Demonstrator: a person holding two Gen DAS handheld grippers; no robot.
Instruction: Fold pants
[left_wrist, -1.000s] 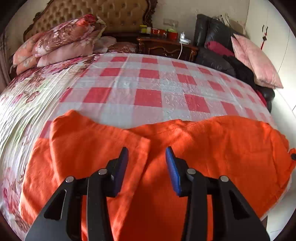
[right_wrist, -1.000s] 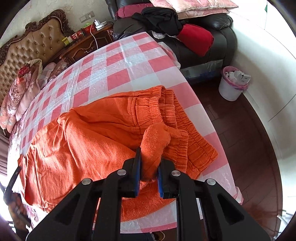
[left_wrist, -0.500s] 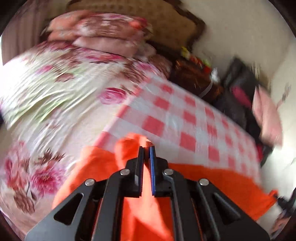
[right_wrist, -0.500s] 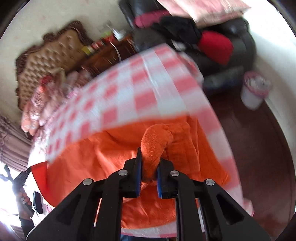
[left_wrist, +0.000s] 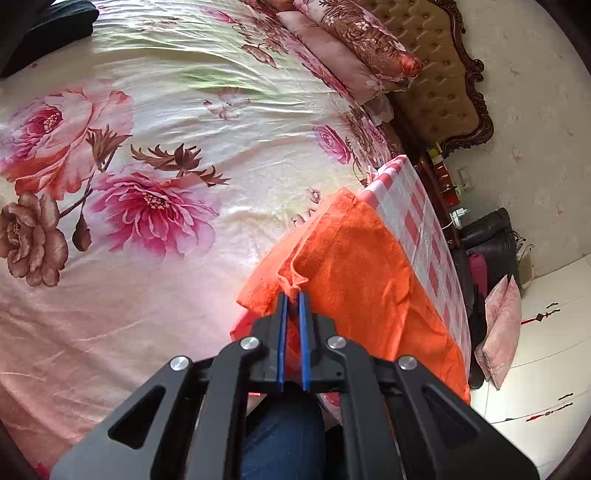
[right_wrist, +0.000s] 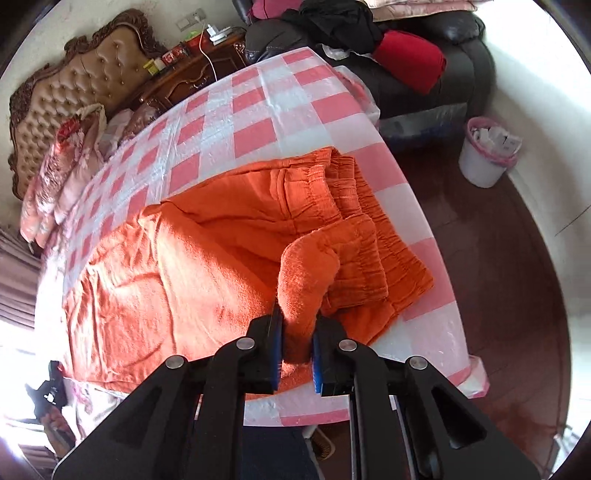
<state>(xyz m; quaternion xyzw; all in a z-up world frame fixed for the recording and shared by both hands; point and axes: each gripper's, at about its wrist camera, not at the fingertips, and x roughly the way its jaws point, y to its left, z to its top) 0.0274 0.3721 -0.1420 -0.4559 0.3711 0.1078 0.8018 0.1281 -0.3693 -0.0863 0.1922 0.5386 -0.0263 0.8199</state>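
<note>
Here, orange pants (right_wrist: 207, 266) lie rumpled, apparently half-folded.

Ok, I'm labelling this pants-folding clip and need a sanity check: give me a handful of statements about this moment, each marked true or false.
1. The right gripper is shut on a bunched part of the orange pants near the elastic waistband. True.
2. The left gripper stands wide open above the pants. False: it is shut on a thin fold at the edge of the pants.
3. The pants lie on a red-and-white checked cloth. True.
4. The bin on the floor is empty. False: it holds paper or packaging.
5. The bedspread beside the pants is plain blue. False: it is pale with big pink flowers.
</note>
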